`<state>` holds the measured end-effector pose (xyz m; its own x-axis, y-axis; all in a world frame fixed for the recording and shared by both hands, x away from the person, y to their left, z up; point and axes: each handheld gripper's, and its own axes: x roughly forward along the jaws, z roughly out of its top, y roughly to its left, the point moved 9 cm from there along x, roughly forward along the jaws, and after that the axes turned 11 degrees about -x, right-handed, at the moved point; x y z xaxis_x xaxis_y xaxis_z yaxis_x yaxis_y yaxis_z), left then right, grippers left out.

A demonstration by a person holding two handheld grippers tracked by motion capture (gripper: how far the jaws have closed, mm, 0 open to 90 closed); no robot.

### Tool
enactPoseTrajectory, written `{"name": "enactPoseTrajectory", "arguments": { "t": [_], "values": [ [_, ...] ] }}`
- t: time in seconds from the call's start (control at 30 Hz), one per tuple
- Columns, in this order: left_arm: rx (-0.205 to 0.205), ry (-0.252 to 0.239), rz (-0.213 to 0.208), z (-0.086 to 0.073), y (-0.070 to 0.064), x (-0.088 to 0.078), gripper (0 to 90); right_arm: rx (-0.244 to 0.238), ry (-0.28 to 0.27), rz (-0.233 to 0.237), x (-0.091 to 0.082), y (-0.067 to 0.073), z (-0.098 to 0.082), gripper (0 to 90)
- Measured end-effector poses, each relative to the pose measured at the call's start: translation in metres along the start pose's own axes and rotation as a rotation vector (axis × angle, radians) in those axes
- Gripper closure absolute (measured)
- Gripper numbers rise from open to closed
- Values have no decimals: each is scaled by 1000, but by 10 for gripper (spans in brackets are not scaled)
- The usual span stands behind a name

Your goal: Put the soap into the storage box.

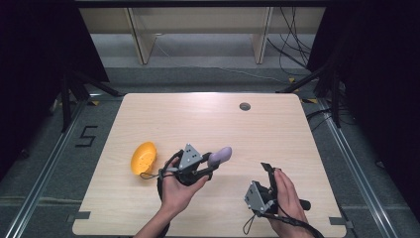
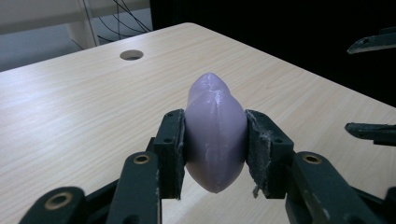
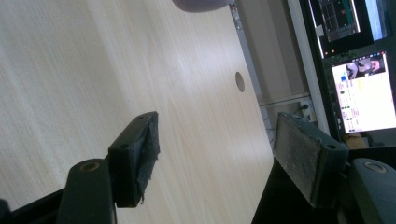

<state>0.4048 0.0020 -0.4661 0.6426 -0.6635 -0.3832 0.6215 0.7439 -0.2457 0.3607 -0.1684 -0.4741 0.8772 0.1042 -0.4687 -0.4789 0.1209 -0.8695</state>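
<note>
A smooth purple toy shaped like an eggplant (image 2: 215, 135) is clamped between the black pads (image 2: 173, 144) of my left gripper (image 2: 215, 156), held just above the wooden table (image 1: 208, 119). From above, the purple toy (image 1: 220, 155) sticks out to the right of the left gripper (image 1: 212, 167) near the table's middle. My right gripper (image 1: 270, 173) sits at the front right in a person's hand, its jaws pointing away. In the right gripper view the right gripper (image 3: 217, 149) stands open with nothing between its pads, and the purple toy's edge (image 3: 201, 4) shows at the top.
A yellow-orange bowl-like object (image 1: 143, 157) lies on the table left of the left hand. A round cable hole (image 1: 244, 106) sits near the table's far edge. Lit monitors (image 3: 359, 93) stand beyond the table. Dark curtains and stands flank both sides.
</note>
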Motion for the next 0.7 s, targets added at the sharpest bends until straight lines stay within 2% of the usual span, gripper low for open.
{"name": "enactPoseTrajectory", "arguments": {
  "t": [0.03,0.1,0.13,0.17,0.23,0.27,0.3,0.33,0.37,0.6,0.63,0.7],
  "values": [
    [-4,-2,0,-1,0,-1,594,36,11,6,0,2,-2,325],
    [-2,-8,11,-1,2,-3,594,39,12,3,0,1,-3,327],
    [-3,-13,13,-1,3,-4,594,61,11,2,0,2,-3,327],
    [-1,-17,18,-1,4,-5,594,56,14,5,0,1,-5,327],
    [1,-22,33,0,7,-8,594,-4,6,-1,1,-4,-7,327],
    [3,-30,35,1,8,-9,594,-3,11,-6,2,-5,-9,327],
    [4,-35,42,2,9,-10,594,71,23,1,1,-1,-10,327],
    [0,-41,45,2,9,-11,594,6,15,-6,2,-6,-11,327],
    [5,-45,51,3,10,-12,594,66,28,-1,1,-2,-13,327],
    [-5,-81,75,5,15,-19,594,89,37,20,3,0,-19,332],
    [-10,-83,76,5,15,-20,594,58,27,16,4,-2,-19,333],
    [-9,-88,78,5,17,-22,593,151,47,25,3,3,-19,345]
  ]
}}
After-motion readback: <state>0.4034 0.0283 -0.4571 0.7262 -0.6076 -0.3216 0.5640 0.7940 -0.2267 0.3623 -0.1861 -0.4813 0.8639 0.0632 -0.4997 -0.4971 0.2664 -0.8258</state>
